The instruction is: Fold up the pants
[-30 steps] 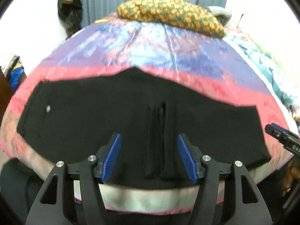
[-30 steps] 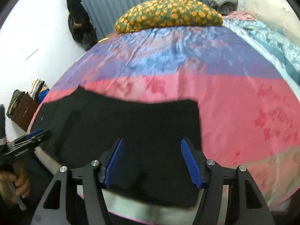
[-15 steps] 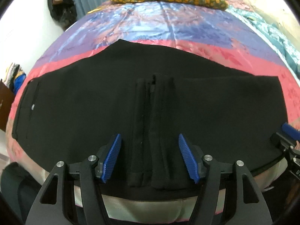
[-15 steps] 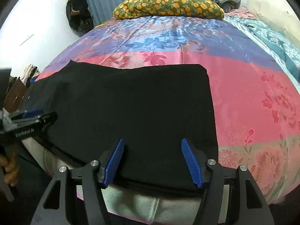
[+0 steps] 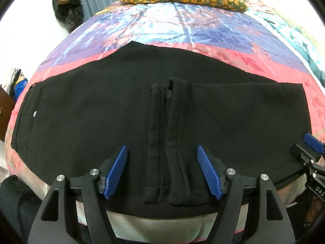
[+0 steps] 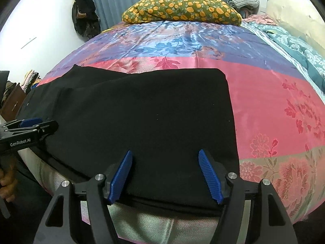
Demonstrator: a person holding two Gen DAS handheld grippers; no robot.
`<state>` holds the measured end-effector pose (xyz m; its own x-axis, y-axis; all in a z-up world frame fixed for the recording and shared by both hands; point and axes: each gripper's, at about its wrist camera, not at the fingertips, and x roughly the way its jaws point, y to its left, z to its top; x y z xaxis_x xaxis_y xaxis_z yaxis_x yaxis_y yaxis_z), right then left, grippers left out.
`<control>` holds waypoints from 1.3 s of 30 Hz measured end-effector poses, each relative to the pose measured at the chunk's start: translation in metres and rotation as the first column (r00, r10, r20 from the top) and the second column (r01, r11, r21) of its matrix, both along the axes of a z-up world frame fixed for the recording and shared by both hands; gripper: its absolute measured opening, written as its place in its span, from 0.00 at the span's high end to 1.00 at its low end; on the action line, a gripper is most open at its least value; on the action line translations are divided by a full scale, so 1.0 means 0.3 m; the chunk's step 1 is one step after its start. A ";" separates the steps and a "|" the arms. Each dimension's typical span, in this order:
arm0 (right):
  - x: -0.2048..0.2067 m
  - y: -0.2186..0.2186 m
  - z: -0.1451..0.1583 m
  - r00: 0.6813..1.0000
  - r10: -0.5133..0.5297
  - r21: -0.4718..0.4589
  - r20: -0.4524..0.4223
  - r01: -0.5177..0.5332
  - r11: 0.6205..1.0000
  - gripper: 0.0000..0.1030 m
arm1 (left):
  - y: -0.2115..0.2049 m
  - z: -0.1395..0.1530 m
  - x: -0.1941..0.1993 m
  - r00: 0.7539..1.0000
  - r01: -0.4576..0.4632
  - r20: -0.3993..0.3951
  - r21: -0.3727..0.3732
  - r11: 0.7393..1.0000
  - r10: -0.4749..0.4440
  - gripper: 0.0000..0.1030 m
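Observation:
Black pants [image 5: 101, 109] lie flat across the near edge of the bed, waistband at the left, with the leg cuffs [image 5: 172, 142] folded back onto the middle. My left gripper [image 5: 162, 171] is open just above the cuffs at the near edge. In the right wrist view the pants [image 6: 152, 111] end in a folded right edge. My right gripper [image 6: 165, 177] is open over the near right part of the pants. Neither gripper holds cloth. The right gripper also shows in the left wrist view [image 5: 310, 152]; the left gripper shows in the right wrist view [image 6: 30, 128].
The bed has a pink, blue and purple floral cover [image 6: 274, 105]. A green pillow with orange spots [image 6: 182, 8] lies at the far end. A teal blanket [image 6: 300, 48] runs along the right side. Dark clothes [image 6: 85, 12] hang by the grey curtain.
Both grippers have moved forward and down toward the pants, which now fill more of each view. The pants have not moved. Both grippers stay open.

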<state>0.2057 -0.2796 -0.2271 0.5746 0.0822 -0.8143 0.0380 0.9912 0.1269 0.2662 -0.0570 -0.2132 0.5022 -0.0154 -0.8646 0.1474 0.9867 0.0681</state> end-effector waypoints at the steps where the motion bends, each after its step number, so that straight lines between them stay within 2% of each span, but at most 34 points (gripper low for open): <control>1: 0.000 0.001 -0.001 1.000 0.000 -0.001 0.001 0.000 1.000 0.33 | -0.001 -0.001 -0.001 1.000 0.000 0.002 0.002 1.000 0.000 0.26; 5: 0.002 0.003 -0.002 1.000 0.000 -0.006 0.001 0.000 1.000 0.33 | 0.001 -0.008 -0.004 1.000 -0.004 0.008 0.010 1.000 0.004 0.22; 13: 0.007 0.018 -0.003 1.000 -0.017 -0.041 -0.003 0.017 0.999 0.32 | 0.037 -0.033 0.010 0.999 -0.047 0.003 -0.001 0.999 0.047 0.01; 31: 0.029 0.051 -0.002 0.998 -0.031 -0.135 -0.050 0.024 0.991 0.28 | 0.036 -0.044 0.005 0.999 -0.028 0.029 0.013 1.000 0.028 0.01; 34: 0.033 0.060 -0.003 0.998 -0.036 -0.162 -0.055 0.027 0.986 0.25 | 0.035 -0.045 0.002 0.999 -0.026 0.033 0.013 1.000 0.026 0.01; 39: 0.040 0.047 -0.008 0.996 -0.065 -0.185 -0.064 0.052 0.981 0.13 | 0.032 -0.045 0.000 0.999 -0.026 0.036 0.014 1.000 0.025 0.01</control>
